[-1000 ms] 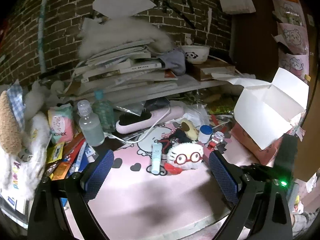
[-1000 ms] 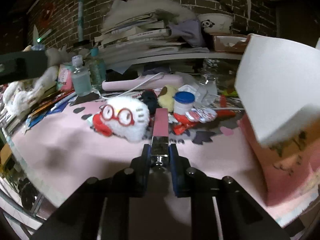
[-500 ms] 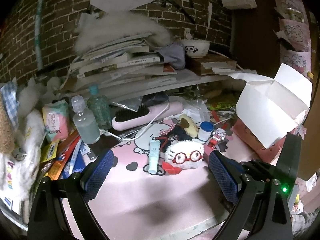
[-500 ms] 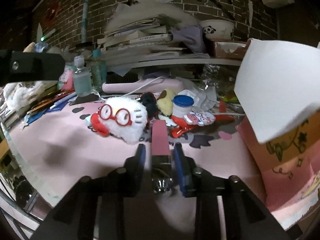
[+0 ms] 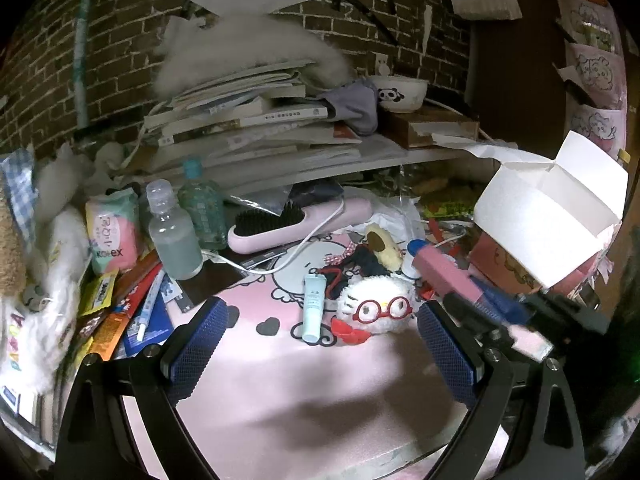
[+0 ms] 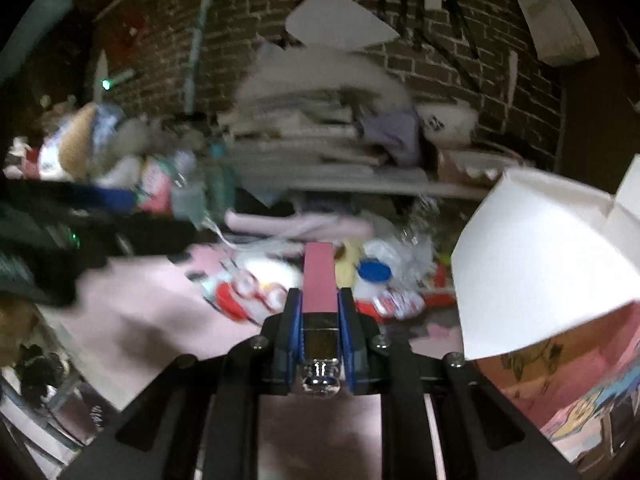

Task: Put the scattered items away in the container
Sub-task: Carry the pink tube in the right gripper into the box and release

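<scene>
**A:** My right gripper (image 6: 319,312) is clamped on the pink lighter (image 6: 318,280), metal end back toward the camera, pink body poking out past the tips. It hangs over the table (image 5: 280,380), with the white box (image 6: 540,264) off to the right.

**B:** And your left?

**A:** The left gripper (image 5: 320,344) is spread wide and empty, low over the pink mat, with the plush toy with red glasses (image 5: 374,310) and the small blue tube (image 5: 313,306) lying just ahead between its fingers.

**B:** What worries you?

**A:** The grip is near one end of the lighter, so a quick swing could pivot it or let it slide out. The right view is smeared, so I judge I'm moving fast. The box looks like light card with its flaps (image 5: 584,168) standing up; if I clip one, the box may tip or shift off the pink carton (image 6: 560,364) below it.

**B:** Anything else?

**A:** The two grippers sit close. Crossing paths could knock the toy away.
</scene>
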A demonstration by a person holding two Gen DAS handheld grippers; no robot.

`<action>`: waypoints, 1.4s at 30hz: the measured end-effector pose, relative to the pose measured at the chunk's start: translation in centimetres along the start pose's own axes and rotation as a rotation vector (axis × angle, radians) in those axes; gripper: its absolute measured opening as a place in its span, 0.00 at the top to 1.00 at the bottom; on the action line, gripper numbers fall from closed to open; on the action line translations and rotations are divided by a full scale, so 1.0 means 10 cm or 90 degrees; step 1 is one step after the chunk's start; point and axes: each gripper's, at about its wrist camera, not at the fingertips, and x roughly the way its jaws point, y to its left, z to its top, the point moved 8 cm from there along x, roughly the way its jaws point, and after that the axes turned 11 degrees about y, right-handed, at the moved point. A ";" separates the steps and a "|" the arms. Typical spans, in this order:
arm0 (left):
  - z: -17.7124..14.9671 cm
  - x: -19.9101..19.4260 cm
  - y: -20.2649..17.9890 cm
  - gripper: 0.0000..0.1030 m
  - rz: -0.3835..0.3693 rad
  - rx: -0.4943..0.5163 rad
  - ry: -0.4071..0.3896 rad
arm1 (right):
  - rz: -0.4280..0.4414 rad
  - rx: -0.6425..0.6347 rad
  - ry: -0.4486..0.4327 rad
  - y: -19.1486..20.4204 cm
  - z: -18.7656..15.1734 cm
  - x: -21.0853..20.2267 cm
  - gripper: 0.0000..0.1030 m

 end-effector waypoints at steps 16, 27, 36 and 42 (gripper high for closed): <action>0.09 -0.05 -0.13 0.08 -0.017 0.012 -0.013 | 0.102 0.038 -0.026 -0.60 0.87 -0.99 0.86; 0.13 0.01 -0.31 0.08 -0.023 0.030 -0.005 | -0.057 0.067 0.236 -1.98 0.56 -0.58 0.85; 0.12 0.08 -0.40 0.08 -0.018 0.044 0.010 | -0.020 0.077 0.426 -2.12 0.13 -0.17 0.85; 0.06 0.24 -0.39 0.08 -0.018 0.045 0.038 | -0.015 0.096 0.459 -2.13 0.00 -0.11 0.67</action>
